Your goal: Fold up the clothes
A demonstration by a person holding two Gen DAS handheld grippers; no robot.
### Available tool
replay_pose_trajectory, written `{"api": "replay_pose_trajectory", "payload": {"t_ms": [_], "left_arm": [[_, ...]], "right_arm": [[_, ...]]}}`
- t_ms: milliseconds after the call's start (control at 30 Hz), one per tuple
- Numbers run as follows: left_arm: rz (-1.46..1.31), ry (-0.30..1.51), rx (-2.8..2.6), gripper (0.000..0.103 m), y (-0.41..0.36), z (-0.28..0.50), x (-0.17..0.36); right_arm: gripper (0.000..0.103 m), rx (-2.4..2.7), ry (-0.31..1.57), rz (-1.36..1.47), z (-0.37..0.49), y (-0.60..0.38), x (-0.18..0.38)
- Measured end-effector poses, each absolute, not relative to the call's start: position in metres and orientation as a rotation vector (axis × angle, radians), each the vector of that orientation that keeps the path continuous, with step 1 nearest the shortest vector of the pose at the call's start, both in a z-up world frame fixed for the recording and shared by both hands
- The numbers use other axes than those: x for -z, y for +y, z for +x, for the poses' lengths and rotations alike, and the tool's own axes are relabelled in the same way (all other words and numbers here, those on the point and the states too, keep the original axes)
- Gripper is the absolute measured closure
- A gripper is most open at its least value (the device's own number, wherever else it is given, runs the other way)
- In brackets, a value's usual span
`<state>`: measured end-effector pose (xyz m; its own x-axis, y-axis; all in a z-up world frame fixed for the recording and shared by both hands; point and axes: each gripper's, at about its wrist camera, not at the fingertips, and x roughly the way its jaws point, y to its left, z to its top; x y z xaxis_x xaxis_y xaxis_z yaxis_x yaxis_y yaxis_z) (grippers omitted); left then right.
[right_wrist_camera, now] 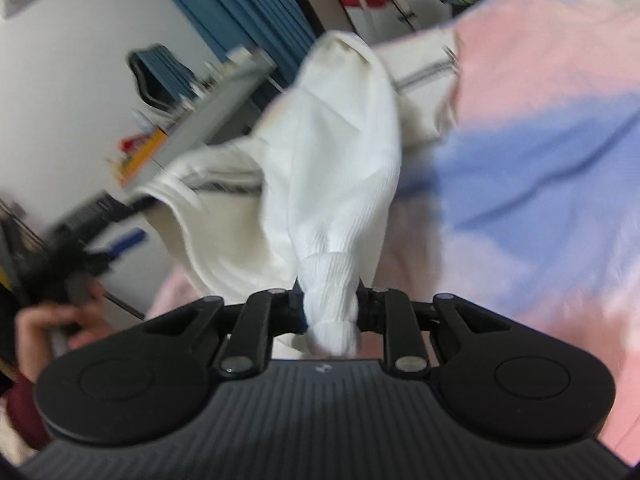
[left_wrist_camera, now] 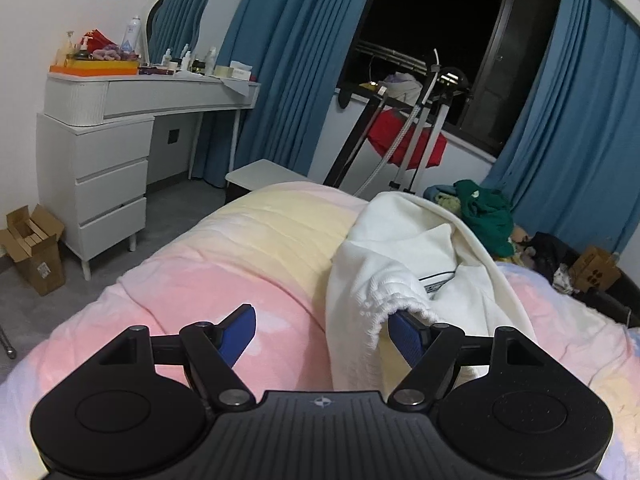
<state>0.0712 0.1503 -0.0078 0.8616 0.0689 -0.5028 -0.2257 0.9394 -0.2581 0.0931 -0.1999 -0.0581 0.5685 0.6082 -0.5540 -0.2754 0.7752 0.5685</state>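
Blue curtains, white dresser

A white dressing table stands beside blue curtains and a cardboard box.

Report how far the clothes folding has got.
Done: nothing looks folded; the white garment lies crumpled on the pink blanket. In hand: the right gripper is shut on a bunched ribbed cuff, lifting it; the left gripper is open, one finger tucked under another cuff, not clamping. Left: spreading and folding it, plus the green clothes heaped beyond.
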Motion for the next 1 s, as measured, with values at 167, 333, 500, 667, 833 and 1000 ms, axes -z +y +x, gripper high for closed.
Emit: {"api": "replay_pose_trajectory", "payload": {"t_ms": [167,333,500,667,833,1000], "left_arm": [[-0.209,0.560,-0.210,0.024,0.153,0.060,0.005],[-0.351,0.593,-0.201,0.021,0.181,0.044,0.008],[-0.379,0.461,-0.235,0.016,0.181,0.024,-0.002],[-0.376,0.437,-0.153,0.008,0.167,0.046,-0.001],[-0.310,0.557,-0.102,0.008,0.147,0.079,0.020],[-0.262,0.609,-0.060,0.009,0.132,0.091,0.036]], "right_arm": [[0.082,-0.524,0.831,0.463,0.102,-0.200,0.063],[0.081,-0.523,0.842,0.531,0.107,-0.208,0.070],[0.080,-0.497,0.855,0.544,0.110,-0.206,0.071],[0.078,-0.487,0.866,0.560,0.115,-0.206,0.072],[0.066,-0.449,0.893,0.643,0.121,-0.217,0.078],[0.050,-0.416,0.843,0.633,0.124,-0.222,0.075]]}}
